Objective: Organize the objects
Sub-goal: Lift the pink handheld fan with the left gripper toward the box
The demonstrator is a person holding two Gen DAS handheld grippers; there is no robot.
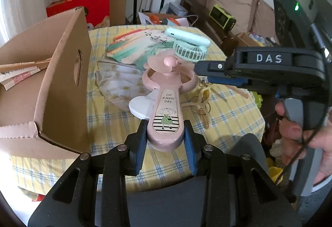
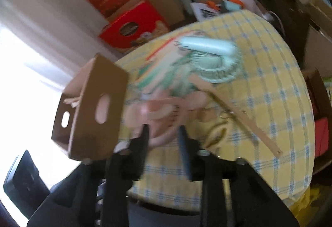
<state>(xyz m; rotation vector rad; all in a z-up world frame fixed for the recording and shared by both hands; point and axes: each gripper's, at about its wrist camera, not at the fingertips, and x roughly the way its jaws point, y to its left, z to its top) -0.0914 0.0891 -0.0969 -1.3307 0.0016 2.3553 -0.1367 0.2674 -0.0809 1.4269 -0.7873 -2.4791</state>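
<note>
**Operator:** Left wrist view first. What is the status?

**Technician:** The left gripper [image 1: 165, 137] is clamped on the handle base of the pink handheld fan [image 1: 166, 100]; both blue pads press its sides. The fan is held above the near part of the desk [image 1: 228, 119], head pointing toward the far edge. The cardboard box [image 1: 51, 90] stands at the desk's left edge, open at the top, with folded fans [image 1: 18, 73] inside. A mint fan [image 1: 189, 45] lies near the far edge on a printed hand fan [image 1: 134, 46].

**Operator:** And the right gripper?

**Technician:** In this view the right gripper [image 1: 199, 69] reaches in from the right, beside the pink fan's head. Whether it touches the head cannot be read here.

**Operator:** Right wrist view?

**Technician:** Blurred. The right gripper [image 2: 164, 129] has its jaws parted, with pink fan parts in front of them; no pad is seen pressing anything, so treat it as released. The cardboard box [image 2: 91, 110] sits left.

**Operator:** Procedure for the step?

**Technician:** Judged: keep the left clamp firm, withdraw the right gripper clear of the head, carry the fan over the box wall, lower head-first, then release.
</note>
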